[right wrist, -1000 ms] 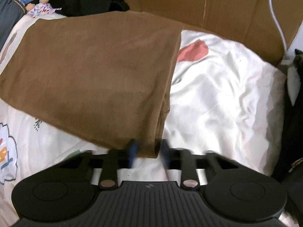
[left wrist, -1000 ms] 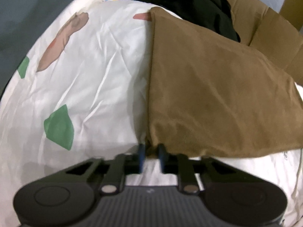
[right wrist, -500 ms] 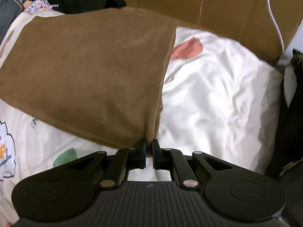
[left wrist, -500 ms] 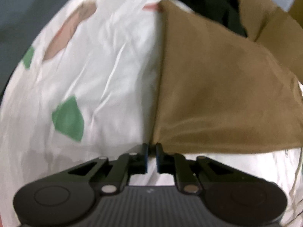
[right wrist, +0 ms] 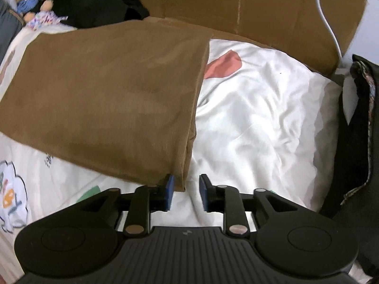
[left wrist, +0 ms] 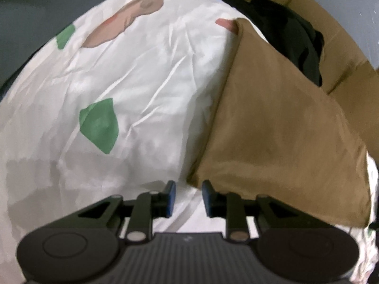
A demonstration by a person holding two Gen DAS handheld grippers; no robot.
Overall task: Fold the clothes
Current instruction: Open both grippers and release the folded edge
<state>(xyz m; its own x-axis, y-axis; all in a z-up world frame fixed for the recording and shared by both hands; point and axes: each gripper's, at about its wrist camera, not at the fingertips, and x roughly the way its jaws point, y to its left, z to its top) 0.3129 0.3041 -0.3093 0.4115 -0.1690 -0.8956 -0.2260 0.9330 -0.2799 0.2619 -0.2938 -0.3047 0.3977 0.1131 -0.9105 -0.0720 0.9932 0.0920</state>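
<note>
Jaws on both grippers are opening over a folded brown garment lying flat on a bed. On the left gripper, the blue pads are parting to a narrow gap, with the garment's near left corner sitting just ahead of the gap and nothing pressed between them. On the right gripper, the pads are likewise spreading; the garment's near right corner is lying against or just in front of the left pad, though whether cloth is touching it is hard to tell at this angle. Under the garment, a white patterned bedsheet with green and pink shapes is lying rumpled. Behind it, a cardboard box is standing open, a heap of black clothing is piled at its left, and a teddy bear is sitting in the far corner.
</note>
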